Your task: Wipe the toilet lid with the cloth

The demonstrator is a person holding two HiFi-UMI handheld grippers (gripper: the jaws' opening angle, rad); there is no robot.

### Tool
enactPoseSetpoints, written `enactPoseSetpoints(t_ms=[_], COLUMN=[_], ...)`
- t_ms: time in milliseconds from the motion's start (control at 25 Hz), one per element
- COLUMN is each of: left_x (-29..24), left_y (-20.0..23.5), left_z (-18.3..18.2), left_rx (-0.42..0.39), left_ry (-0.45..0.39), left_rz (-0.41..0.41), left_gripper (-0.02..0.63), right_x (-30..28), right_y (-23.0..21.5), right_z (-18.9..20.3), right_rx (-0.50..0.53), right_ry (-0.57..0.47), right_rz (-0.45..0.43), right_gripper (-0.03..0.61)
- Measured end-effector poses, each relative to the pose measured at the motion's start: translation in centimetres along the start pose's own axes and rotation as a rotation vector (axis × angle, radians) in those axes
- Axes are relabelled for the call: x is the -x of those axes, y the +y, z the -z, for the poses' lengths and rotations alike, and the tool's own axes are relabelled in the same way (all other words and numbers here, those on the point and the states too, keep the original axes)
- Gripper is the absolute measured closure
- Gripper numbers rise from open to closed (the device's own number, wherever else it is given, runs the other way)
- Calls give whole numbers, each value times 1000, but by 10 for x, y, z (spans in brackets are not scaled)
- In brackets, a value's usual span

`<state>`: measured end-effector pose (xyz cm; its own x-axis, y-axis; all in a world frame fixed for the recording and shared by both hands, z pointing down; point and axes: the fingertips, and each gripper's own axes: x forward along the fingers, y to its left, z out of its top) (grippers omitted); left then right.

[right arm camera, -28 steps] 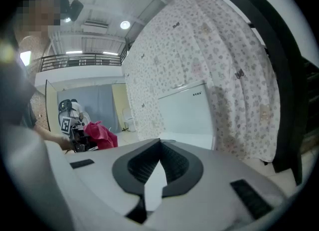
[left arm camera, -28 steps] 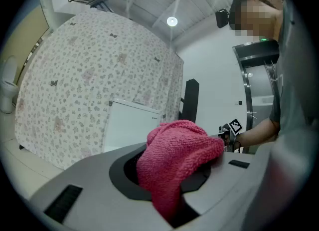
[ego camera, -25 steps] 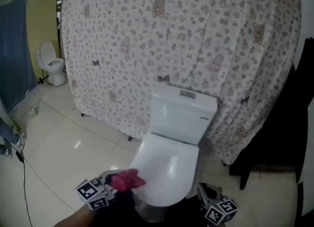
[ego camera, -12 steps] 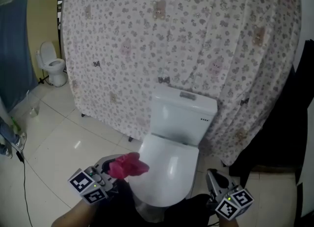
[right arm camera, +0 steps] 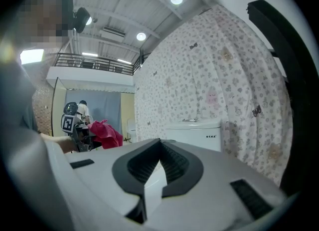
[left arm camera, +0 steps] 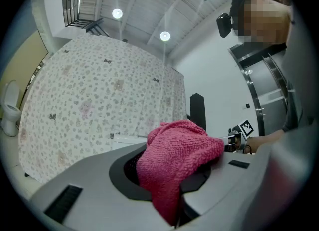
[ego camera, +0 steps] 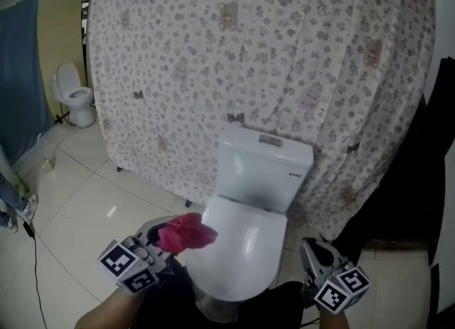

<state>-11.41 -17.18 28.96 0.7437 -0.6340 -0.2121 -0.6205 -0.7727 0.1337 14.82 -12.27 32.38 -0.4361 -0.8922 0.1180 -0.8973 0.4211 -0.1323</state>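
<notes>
A: What does the cloth (ego camera: 186,234) look like?

B: Pink-red terry with a looped weave, bunched into a loose wad. A fold hangs down between the jaws of the left gripper (ego camera: 162,239), which are clamped on it. Most of the wad swells out past the tips.

A: And where is it?

B: At the left edge of the lid (ego camera: 238,246), near the front. I cannot tell whether it touches the lid.

A: The lid itself?

B: White, glossy and down. Its back edge meets the tank (ego camera: 264,166).

A: The right gripper (ego camera: 313,248)?

B: It sits off the lid's right front edge, apart from it. Its jaws meet at the tips with nothing between them.

A: How much room is there around the lid?

B: On the left, open tiled floor (ego camera: 92,203) runs to a second toilet (ego camera: 74,93) in the far corner, and a thin cable (ego camera: 35,249) lies along that side. A flowered curtain (ego camera: 270,57) hangs just behind the tank, and its folds come down close beside the lid's right edge. A black panel (ego camera: 426,178) closes off the right side past the curtain.
</notes>
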Motion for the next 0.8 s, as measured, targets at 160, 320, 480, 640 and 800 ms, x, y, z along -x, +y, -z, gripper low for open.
enactPoseSetpoints(t_ms=[160, 320, 480, 640, 800], left_x=[-10, -17, -28, -37, -43], left_y=[14, 14, 11, 19, 22], left_z=[16, 44, 70, 114, 162], left_rx=[6, 31, 31, 44, 103], left_ry=[30, 103, 174, 268, 388], left_rz=[-53, -65, -58, -92, -106], left_gripper=[537, 537, 537, 537, 537], right_x=[-6, -9, -16, -19, -23], right_y=[-18, -29, -34, -36, -28], right_z=[9, 36, 64, 81, 95], right_rx=[-14, -49, -80, -88, -87], right_ry=[5, 42, 90, 132, 159], right_rz=[36, 69, 82, 91, 81], right_gripper=[575, 574, 574, 575, 575])
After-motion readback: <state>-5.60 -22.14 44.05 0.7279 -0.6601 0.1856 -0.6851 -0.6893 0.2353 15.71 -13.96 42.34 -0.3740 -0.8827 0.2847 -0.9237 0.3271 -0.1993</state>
